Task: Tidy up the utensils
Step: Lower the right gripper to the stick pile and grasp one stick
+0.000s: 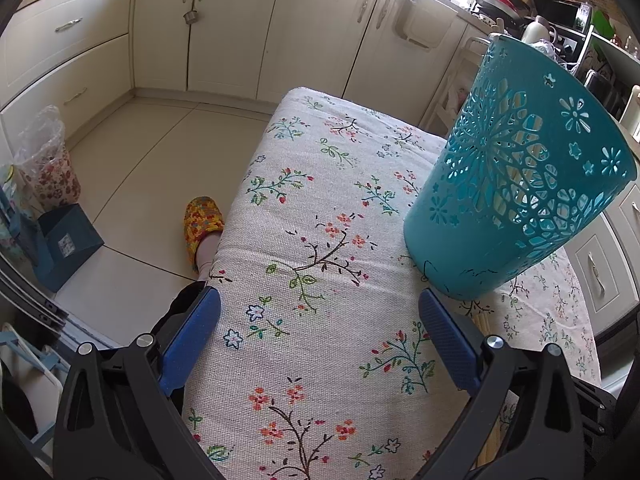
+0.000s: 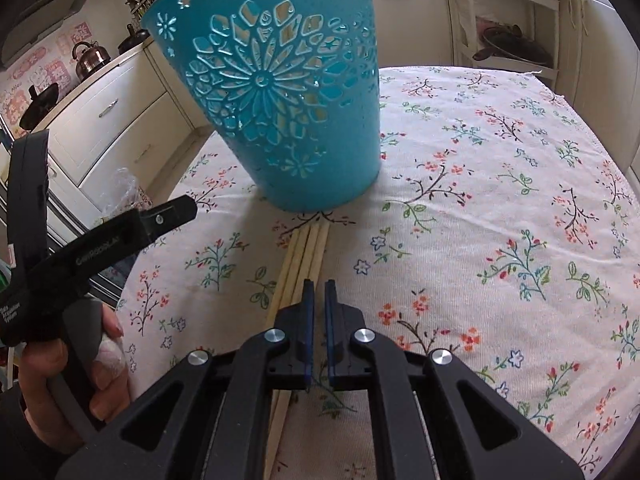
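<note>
My right gripper [image 2: 319, 286] hangs low over the chopsticks [image 2: 305, 252], its jaws a narrow slit with nothing between them; the pads touch no stick that I can see. The sticks lie flat on the cloth [image 2: 480, 208] in a tight bundle, directly ahead of and under this tool, a shade to its left. Their long axis runs almost in line with my fingers, away from me toward the holder [image 2: 276, 92], and their far tips end right at its base. The holder stands upright on the cloth, just beyond the sticks, its mouth out of view at the top.

My left gripper [image 1: 319, 328] is spread wide and empty, off to the left of the sticks, and in its view the holder [image 1: 516, 184] sits to the right. The right hand is plainly the nearer one. I judge that the jaws must widen and shift slightly left, straddling the bundle across its width, before I can pinch.
</note>
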A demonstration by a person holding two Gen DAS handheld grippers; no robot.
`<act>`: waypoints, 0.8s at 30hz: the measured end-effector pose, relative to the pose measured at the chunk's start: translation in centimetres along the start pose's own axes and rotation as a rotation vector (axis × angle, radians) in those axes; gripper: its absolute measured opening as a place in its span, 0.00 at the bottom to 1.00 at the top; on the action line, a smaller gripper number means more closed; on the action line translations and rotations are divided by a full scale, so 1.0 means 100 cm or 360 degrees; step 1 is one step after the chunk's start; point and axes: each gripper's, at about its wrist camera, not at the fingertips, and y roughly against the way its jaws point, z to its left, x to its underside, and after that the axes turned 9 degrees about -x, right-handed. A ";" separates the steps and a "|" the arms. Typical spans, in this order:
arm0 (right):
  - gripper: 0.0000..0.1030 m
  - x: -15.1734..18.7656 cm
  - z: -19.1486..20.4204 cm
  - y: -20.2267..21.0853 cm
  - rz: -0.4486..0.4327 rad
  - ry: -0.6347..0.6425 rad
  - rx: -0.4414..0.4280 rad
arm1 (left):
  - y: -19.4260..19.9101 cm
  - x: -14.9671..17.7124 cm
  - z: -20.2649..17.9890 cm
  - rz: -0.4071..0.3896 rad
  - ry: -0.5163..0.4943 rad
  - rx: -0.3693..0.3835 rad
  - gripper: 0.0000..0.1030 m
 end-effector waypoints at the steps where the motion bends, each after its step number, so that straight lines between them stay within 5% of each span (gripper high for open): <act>1: 0.15 0.000 0.000 0.000 -0.0004 -0.0012 -0.0015 | 0.000 0.000 0.000 0.0000 0.0000 0.0000 0.92; 3: 0.25 0.001 0.000 0.002 -0.0024 -0.0021 -0.0035 | 0.000 0.000 0.000 0.0000 -0.0001 -0.0001 0.92; 24: 0.16 0.002 0.004 -0.001 -0.0030 -0.0008 -0.0057 | -0.003 0.000 -0.008 0.0019 -0.0062 -0.0076 0.92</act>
